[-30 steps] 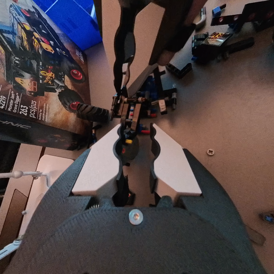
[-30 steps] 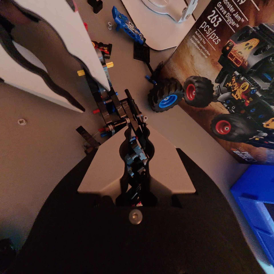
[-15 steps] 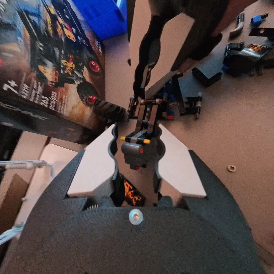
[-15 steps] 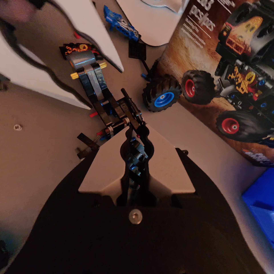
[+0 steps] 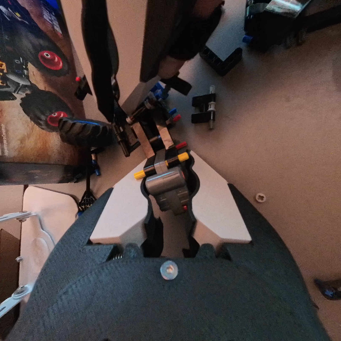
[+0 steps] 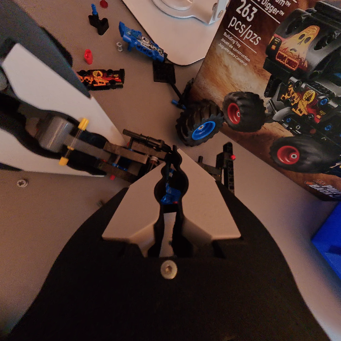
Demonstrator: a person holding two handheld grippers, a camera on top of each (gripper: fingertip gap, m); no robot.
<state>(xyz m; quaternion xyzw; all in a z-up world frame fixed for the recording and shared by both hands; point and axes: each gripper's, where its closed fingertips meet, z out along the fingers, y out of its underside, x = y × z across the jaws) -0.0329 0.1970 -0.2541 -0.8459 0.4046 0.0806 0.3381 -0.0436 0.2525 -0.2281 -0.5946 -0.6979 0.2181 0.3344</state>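
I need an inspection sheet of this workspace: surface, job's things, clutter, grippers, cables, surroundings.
Surface: grey tabletop, dim light.
Job's things: black toy chassis with grey motor block and yellow pins.
Clutter: blue-hubbed wheel, flame-printed panel, blue panel, black L-beam.
Grippers: left hand-held gripper around the motor block; right hand-held gripper shut on the chassis's other end.
Cables: nothing seen.
Surroundings: toy box, blue bin.

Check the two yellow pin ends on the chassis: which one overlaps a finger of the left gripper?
The lower-left yellow pin end, lying over the white finger. The upper-right end sticks out clear, beyond the fingertip.
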